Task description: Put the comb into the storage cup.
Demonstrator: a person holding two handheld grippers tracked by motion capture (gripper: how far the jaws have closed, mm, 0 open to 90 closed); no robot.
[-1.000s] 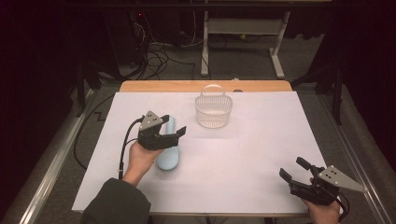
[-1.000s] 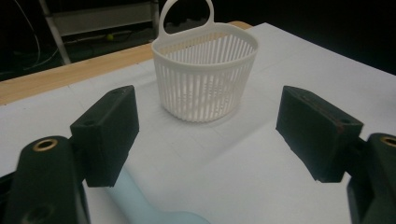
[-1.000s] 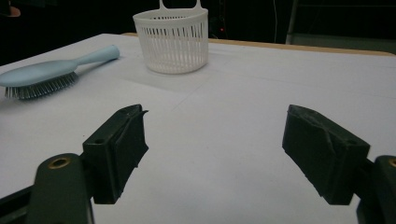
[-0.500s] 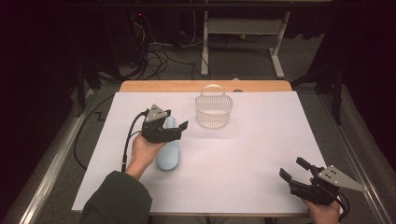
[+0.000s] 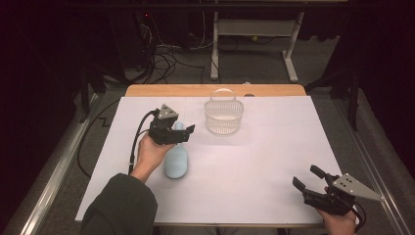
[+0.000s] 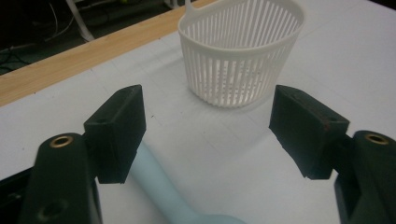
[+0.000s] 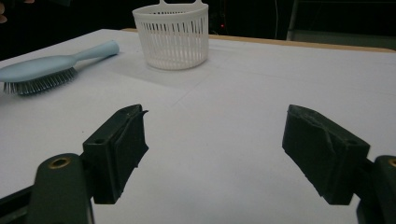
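White-covered table (image 5: 274,161): left gripper (image 6: 208,126) — jaws just closing, not yet gripping — should drop squarely astride the pale-blue hairbrush (image 5: 176,164) handle; right gripper (image 5: 308,181) idles open.

hairbrush (image 7: 42,70): pale blue plastic with a smooth, faintly satin back and handle; the bristles look like thin dark pins with light tips.
basket (image 5: 224,116): white plastic, moulded in thin upright slats, matt with a slight sheen on the rim.
table cover (image 5: 254,161): white, matt, paper-like sheet, smooth with faint creases.
table edge (image 5: 215,90): light wood, smooth, with visible grain in the left gripper view.
left gripper (image 5: 183,133): black matt plastic body; pads (image 6: 116,133) look dull and rubbery; brass-coloured metal inserts in the arms.
right gripper (image 5: 307,178): same black matt plastic; its pads (image 7: 116,151) look rough and worn at the edges.
top plates: grey, matt, flat.
sleeve (image 5: 117,210): dark green cloth, soft and matt.
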